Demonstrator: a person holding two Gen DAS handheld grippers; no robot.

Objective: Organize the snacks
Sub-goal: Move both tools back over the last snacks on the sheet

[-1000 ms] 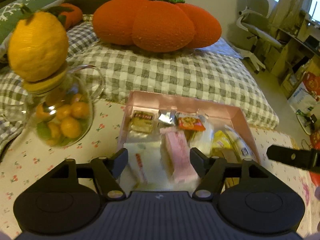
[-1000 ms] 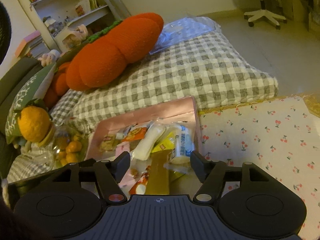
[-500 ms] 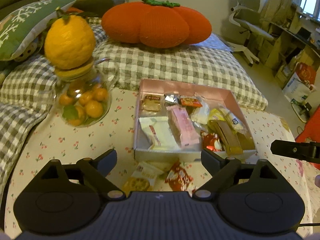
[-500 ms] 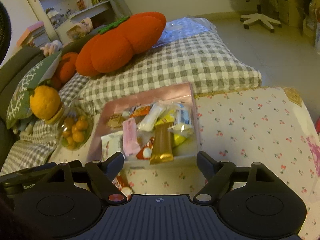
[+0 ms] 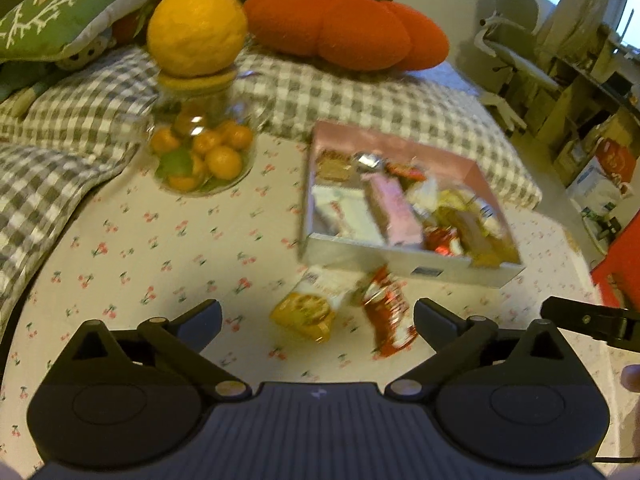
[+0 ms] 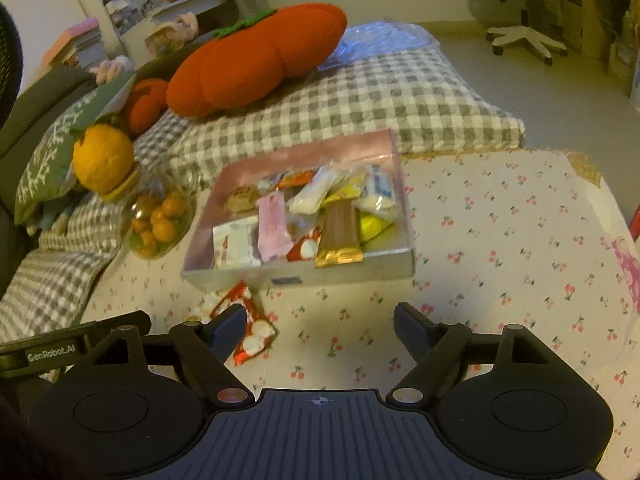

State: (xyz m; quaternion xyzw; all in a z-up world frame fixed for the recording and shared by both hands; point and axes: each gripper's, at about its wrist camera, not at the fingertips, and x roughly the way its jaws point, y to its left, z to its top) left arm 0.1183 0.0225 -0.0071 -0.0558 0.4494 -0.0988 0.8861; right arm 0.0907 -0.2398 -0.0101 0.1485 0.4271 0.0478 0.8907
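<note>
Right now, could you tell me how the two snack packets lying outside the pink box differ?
The yellow snack packet shows a round biscuit picture; the red snack packet is red and white. The yellow one lies left of the red one, and looks squarer where the red one is longer. Both lie loose on the cherry-print tablecloth, before the pink box.

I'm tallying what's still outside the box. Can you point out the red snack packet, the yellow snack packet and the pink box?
red snack packet [image 5: 390, 316], left wrist view, middle of the wrapper.
yellow snack packet [image 5: 306, 312], left wrist view, on its yellow printed end.
pink box [image 6: 352, 270], right wrist view, on its near outer wall.
</note>
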